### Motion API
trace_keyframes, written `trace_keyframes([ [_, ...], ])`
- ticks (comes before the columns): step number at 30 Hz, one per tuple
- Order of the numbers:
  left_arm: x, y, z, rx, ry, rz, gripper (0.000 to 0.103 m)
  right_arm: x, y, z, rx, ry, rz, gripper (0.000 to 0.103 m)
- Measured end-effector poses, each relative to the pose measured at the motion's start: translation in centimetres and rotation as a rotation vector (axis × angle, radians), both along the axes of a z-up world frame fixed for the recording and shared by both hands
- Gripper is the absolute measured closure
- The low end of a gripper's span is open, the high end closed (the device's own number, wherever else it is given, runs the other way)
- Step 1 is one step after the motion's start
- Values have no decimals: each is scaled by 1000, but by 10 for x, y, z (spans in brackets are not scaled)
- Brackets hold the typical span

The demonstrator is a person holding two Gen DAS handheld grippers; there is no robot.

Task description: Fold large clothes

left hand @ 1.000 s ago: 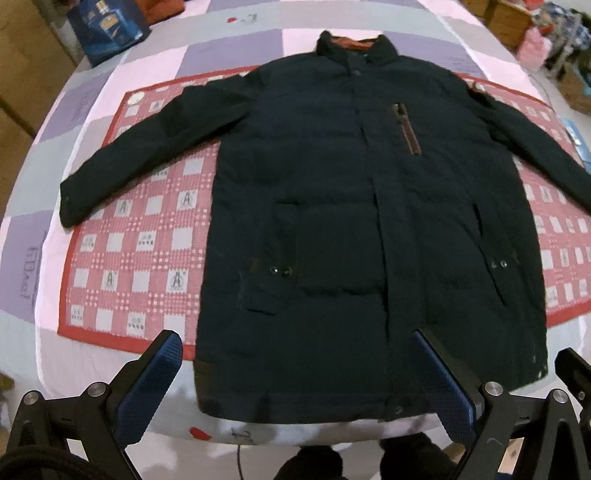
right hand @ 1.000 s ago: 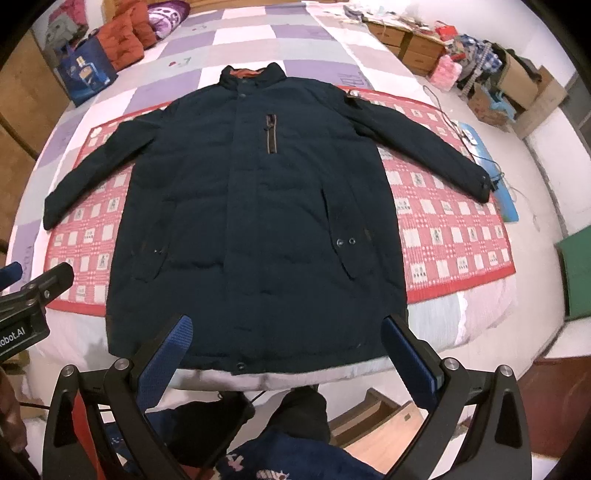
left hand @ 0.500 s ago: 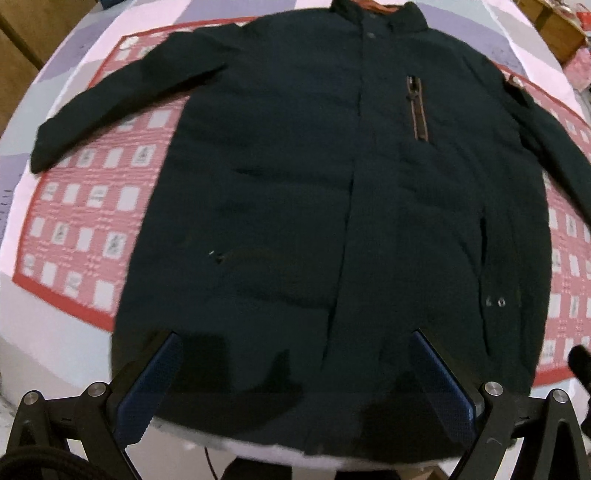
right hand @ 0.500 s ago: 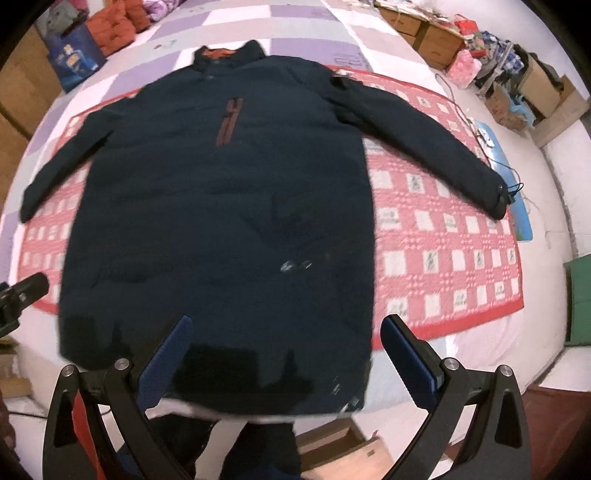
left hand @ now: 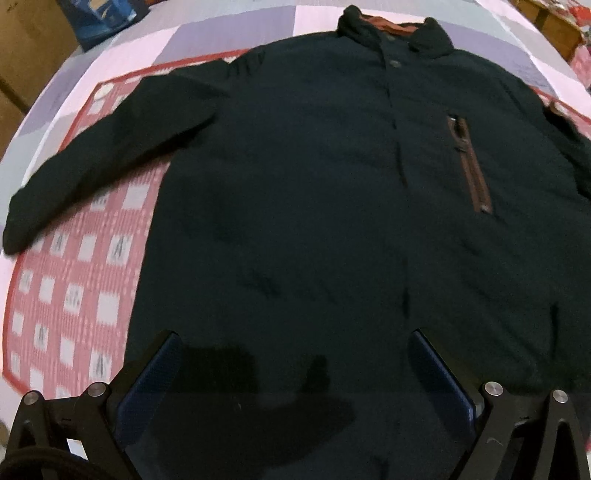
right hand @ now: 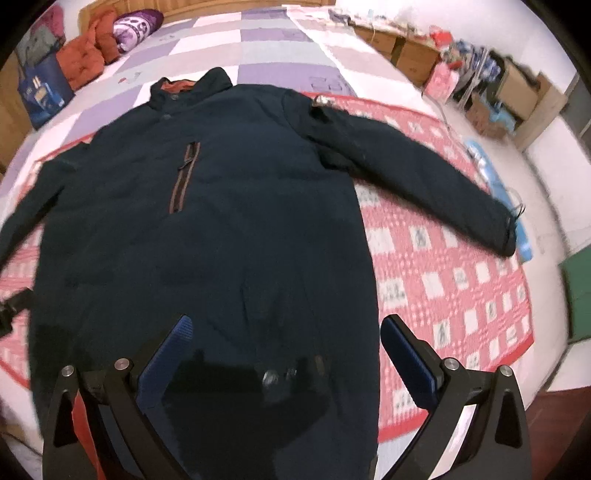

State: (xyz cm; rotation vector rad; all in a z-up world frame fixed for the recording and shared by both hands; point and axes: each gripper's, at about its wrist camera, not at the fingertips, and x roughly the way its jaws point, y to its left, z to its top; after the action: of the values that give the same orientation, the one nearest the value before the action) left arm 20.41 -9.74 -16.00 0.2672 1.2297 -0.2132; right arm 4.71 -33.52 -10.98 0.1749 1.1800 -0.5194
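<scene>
A large dark navy jacket (left hand: 314, 192) lies flat, front up, on a red checked mat (left hand: 74, 288) on the bed, sleeves spread out. It has an orange-lined collar (left hand: 391, 26) and a brown chest zipper (left hand: 471, 166). My left gripper (left hand: 295, 376) is open, low over the jacket's lower front. In the right wrist view the jacket (right hand: 221, 206) fills the middle, its right sleeve (right hand: 424, 177) stretched over the mat (right hand: 461, 280). My right gripper (right hand: 284, 354) is open over the jacket's lower right part near the hem.
The bed has a purple and pink checked sheet (right hand: 258, 48). Orange cushions (right hand: 85, 59) and a blue bag (right hand: 40, 88) lie at the far left. Boxes and clutter (right hand: 480, 85) stand on the floor to the right. The left gripper's tip (right hand: 14, 310) shows at the left edge.
Both grippers have moved forward and down over the jacket's lower part; the hem and bed edge have dropped out of view. Both stay open.
</scene>
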Motion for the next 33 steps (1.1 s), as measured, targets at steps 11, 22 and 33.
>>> trace_keyframes([
  [11, 102, 9, -94, 11, -60, -58, 2, 139, 31, -84, -82, -29, 191, 0],
  [22, 148, 106, -135, -44, -185, 21, 0, 157, -79, -143, -2, -125, 333, 0],
  [33, 48, 134, -122, -17, -175, -8, 0, 86, -96, -130, -83, -118, 208, 0],
])
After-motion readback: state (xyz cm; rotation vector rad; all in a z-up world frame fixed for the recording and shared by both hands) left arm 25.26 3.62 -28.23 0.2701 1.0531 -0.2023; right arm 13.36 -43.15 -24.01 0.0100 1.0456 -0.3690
